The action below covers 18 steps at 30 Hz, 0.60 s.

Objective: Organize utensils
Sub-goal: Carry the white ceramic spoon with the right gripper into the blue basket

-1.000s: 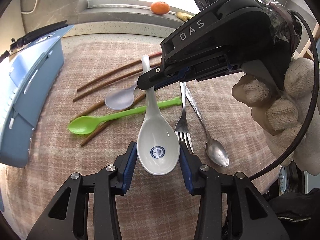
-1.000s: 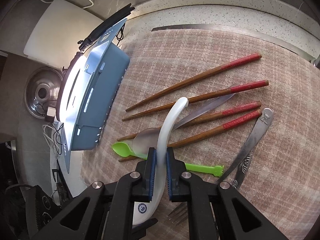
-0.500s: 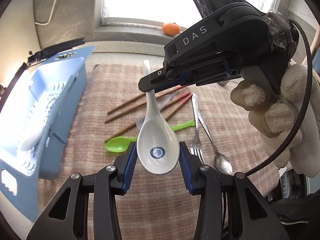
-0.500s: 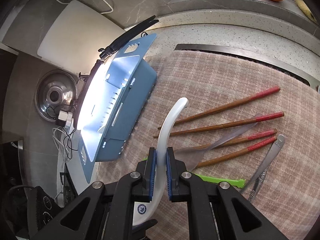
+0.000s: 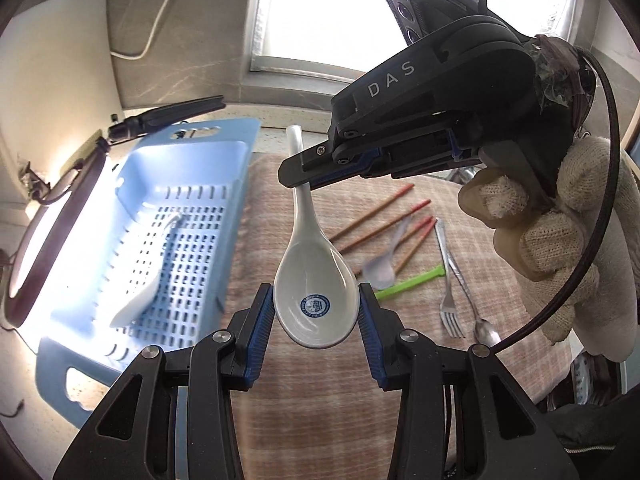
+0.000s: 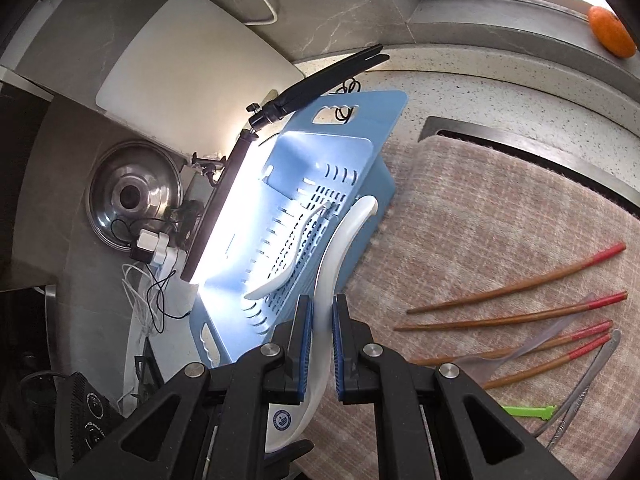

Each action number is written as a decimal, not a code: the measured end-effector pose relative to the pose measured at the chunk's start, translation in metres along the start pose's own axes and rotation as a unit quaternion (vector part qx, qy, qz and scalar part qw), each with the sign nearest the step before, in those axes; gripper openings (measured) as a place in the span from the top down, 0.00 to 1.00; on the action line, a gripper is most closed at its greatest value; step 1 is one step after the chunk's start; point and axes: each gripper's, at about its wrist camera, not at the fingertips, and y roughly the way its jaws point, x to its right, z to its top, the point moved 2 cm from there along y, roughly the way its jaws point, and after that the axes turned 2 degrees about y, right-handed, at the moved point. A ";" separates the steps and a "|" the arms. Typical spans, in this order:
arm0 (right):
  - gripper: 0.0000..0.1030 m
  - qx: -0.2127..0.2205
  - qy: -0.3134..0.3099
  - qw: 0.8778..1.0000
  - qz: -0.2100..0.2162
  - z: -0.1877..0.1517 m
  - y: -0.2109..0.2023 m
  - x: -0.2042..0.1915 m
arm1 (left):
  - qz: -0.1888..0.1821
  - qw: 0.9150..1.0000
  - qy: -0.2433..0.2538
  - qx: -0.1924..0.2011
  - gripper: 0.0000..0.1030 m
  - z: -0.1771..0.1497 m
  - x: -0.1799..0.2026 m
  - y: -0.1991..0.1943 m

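Now both tongs clamp one white ceramic spoon (image 5: 316,292): the left gripper (image 5: 316,312) pinches the bowl across its width, and the right gripper (image 6: 320,344) is closed tight on the handle. Compared with a second ago, the spoon has risen off the checked cloth (image 5: 320,420) and travelled sideways, so the blue slotted basket (image 5: 132,240) now fills the left of both views, where before only its edge showed. That suggests the carry is nearly done and a release over the basket comes next. The spoon's long axis runs from the left tongs away toward the window, bowl up, handle tip farthest; another white spoon (image 5: 148,280) already lies inside.
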 end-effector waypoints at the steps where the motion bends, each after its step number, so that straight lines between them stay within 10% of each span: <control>1: 0.91 0.000 -0.001 1.000 0.001 0.003 0.004 -0.004 | 0.001 1.000 -0.002 0.001 0.61 0.001 -0.005 0.000; 18: 0.91 -0.019 -0.016 1.000 0.000 0.041 0.069 -0.044 | 0.024 0.999 -0.021 -0.012 0.61 0.005 -0.073 0.010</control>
